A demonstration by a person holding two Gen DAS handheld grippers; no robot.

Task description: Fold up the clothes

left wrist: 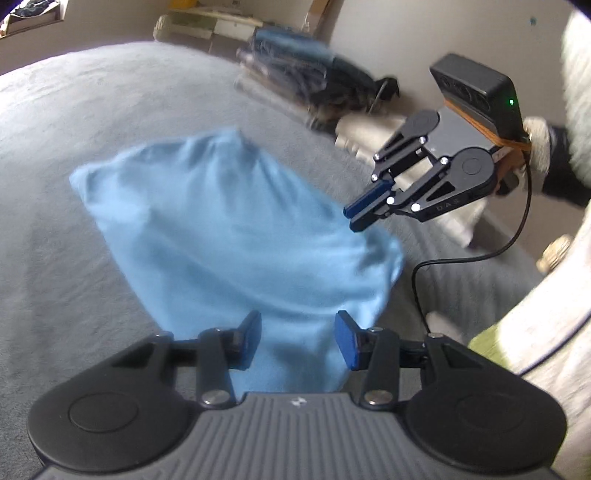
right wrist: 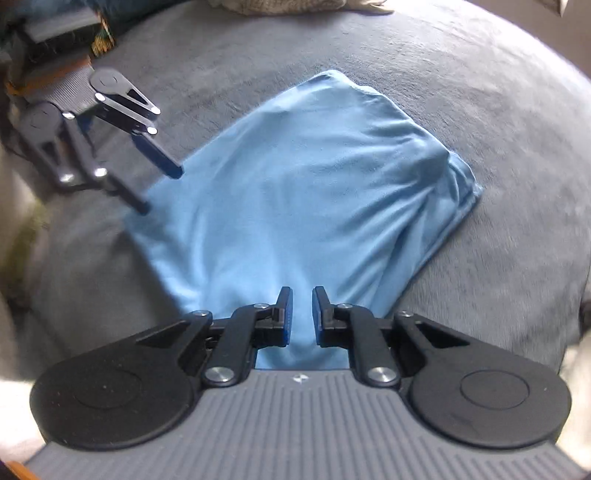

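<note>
A light blue garment lies folded into a rough rectangle on the grey bed cover, slightly rumpled. My left gripper hovers over its near edge, open, with nothing between the fingers. My right gripper hangs above the garment's right corner. In the right wrist view the blue garment spreads out ahead, with a bunched fold at its right corner. There the right gripper shows a narrow gap between its pads and holds nothing. At the garment's left edge the left gripper stands open.
A stack of folded dark and blue clothes sits at the bed's far edge, with pale rolled items beside it. A person's light sleeve fills the right side. A black cable trails from the right gripper. Knitted fabric lies at the far edge.
</note>
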